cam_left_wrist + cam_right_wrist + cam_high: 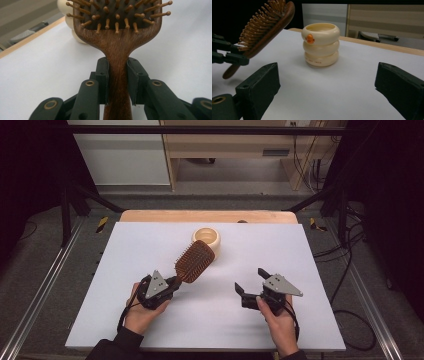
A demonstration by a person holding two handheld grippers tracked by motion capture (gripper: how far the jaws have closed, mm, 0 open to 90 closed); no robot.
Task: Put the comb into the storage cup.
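The left claw [176,281] is pinching the wooden hairbrush [194,261] by its handle (bristles up); the right claw [250,281] is hanging spread; a steady lowering into the cream cup [206,240] is probably working best.

The hairbrush [117,47] is dark reddish-brown wood with lighter tan bristle pins. The ringed cup [320,45] is cream with a small orange duck mark. The desk [150,245] is white, and both grippers are black.

Cup [206,240] on the table [130,245] near its far edge, hairbrush [194,261] just in front of the cup, left gripper [172,282] in front and left of the cup, right gripper [248,281] in front and right of the cup
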